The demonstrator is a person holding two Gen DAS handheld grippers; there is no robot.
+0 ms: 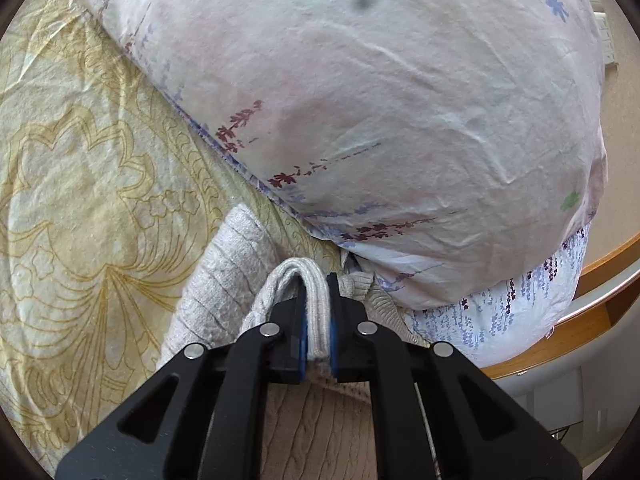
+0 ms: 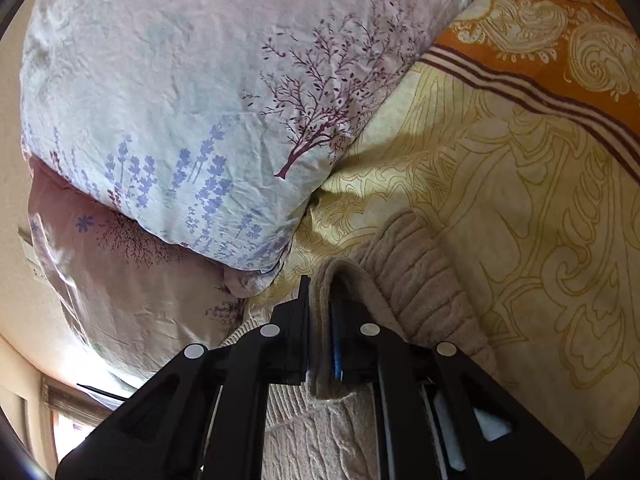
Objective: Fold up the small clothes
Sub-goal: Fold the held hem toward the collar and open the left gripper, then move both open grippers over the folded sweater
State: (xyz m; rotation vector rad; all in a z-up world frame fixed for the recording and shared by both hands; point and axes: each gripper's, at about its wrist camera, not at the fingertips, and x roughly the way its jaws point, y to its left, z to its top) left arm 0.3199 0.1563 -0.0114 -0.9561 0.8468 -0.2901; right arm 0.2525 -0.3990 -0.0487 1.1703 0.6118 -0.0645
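Observation:
A beige cable-knit sweater (image 1: 224, 280) lies on a yellow patterned bedsheet (image 1: 80, 160), its ribbed edge bunched up ahead of the fingers. My left gripper (image 1: 316, 292) is shut on a doubled fold of this knit, which loops up between the blue pads. In the right wrist view the same sweater (image 2: 416, 280) shows a ribbed band to the right. My right gripper (image 2: 322, 292) has a fold of knit between its jaws. That fold rests against the left finger, with a dark gap beside the right pad, so the jaws stand slightly open.
A large floral pillow (image 1: 360, 100) sits just beyond the sweater and fills the upper part of both views (image 2: 180, 80). The yellow sheet (image 2: 500, 200) spreads to the right, bordered by an orange paisley blanket (image 2: 540, 20). A wooden bed edge (image 1: 592, 320) runs at the right.

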